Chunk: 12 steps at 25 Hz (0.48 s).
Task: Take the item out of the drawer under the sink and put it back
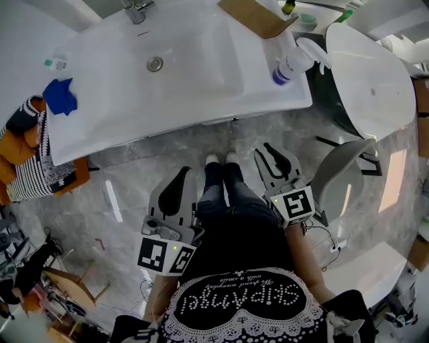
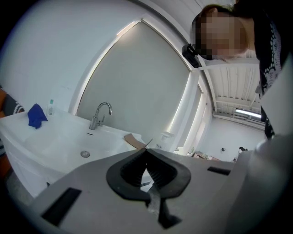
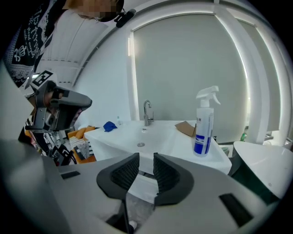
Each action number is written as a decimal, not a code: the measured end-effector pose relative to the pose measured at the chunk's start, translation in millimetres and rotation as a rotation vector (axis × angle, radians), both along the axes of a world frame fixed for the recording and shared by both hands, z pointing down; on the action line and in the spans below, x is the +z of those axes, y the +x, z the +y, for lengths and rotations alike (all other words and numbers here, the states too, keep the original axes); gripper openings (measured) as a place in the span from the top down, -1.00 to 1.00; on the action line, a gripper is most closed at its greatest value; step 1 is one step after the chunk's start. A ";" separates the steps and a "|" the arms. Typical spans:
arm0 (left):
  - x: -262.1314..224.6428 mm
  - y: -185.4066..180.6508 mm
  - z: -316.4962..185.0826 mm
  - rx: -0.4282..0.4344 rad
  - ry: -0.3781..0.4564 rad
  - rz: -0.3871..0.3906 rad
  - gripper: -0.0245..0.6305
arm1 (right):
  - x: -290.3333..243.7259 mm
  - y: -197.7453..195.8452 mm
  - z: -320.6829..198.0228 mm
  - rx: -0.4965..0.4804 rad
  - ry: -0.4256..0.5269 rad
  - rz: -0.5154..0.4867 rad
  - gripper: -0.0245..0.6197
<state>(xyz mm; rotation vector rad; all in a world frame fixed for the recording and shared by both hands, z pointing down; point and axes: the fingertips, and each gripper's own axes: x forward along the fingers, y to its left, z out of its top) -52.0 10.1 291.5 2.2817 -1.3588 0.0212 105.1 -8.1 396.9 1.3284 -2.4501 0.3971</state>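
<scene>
The white sink (image 1: 201, 87) runs across the top of the head view, with its drain (image 1: 155, 64) and faucet (image 1: 137, 8). No drawer or item under it shows from above. In the right gripper view a white cabinet front (image 3: 145, 186) shows below the basin (image 3: 155, 137). My left gripper (image 1: 182, 173) hangs over the floor short of the sink, beside the person's legs; its fingertips meet, empty (image 2: 146, 150). My right gripper (image 1: 263, 150) is on the other side of the legs, open (image 3: 146, 157) with nothing between its fingers, pointing at the sink's front.
A spray bottle (image 1: 291, 67), a piece of cardboard (image 1: 256, 15), a blue cloth (image 1: 60, 96) and a small bottle (image 1: 57, 63) lie on the sink. A white toilet (image 1: 372, 74) stands right. A basket of striped fabric (image 1: 33, 161) sits left. The person's feet (image 1: 221, 159) stand before the sink.
</scene>
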 end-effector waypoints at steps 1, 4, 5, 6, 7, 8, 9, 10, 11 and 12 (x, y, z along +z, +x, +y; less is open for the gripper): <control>3.2 1.5 -0.6 0.006 -0.007 0.004 0.91 | 7.0 1.4 -2.7 0.008 -0.012 0.012 0.60; 11.4 4.1 -1.6 0.020 -0.024 0.016 0.91 | 27.6 -0.7 -5.2 0.008 -0.030 0.012 0.60; 14.3 4.5 -1.3 0.026 -0.031 0.018 0.91 | 33.2 -2.1 -5.4 0.014 -0.034 0.009 0.60; 17.3 5.0 -0.9 0.032 -0.037 0.019 0.91 | 38.2 -3.2 -5.8 0.024 -0.038 0.008 0.60; 20.5 5.7 -0.8 0.041 -0.041 0.016 0.91 | 43.5 -4.1 -6.3 0.036 -0.043 0.007 0.60; 23.5 6.5 -1.1 0.050 -0.042 0.007 0.91 | 49.5 -4.8 -6.8 0.047 -0.050 0.007 0.60; 26.4 7.4 -1.8 0.059 -0.040 -0.005 0.91 | 56.0 -5.3 -7.4 0.057 -0.057 0.007 0.60; 29.1 8.0 -2.6 0.064 -0.038 -0.018 0.91 | 62.5 -5.5 -8.1 0.065 -0.064 0.007 0.60; 31.6 8.1 -3.3 0.066 -0.037 -0.025 0.91 | 68.8 -5.9 -8.9 0.070 -0.070 0.007 0.60; 34.0 7.6 -4.0 0.066 -0.038 -0.025 0.91 | 74.5 -6.5 -10.1 0.071 -0.074 0.010 0.60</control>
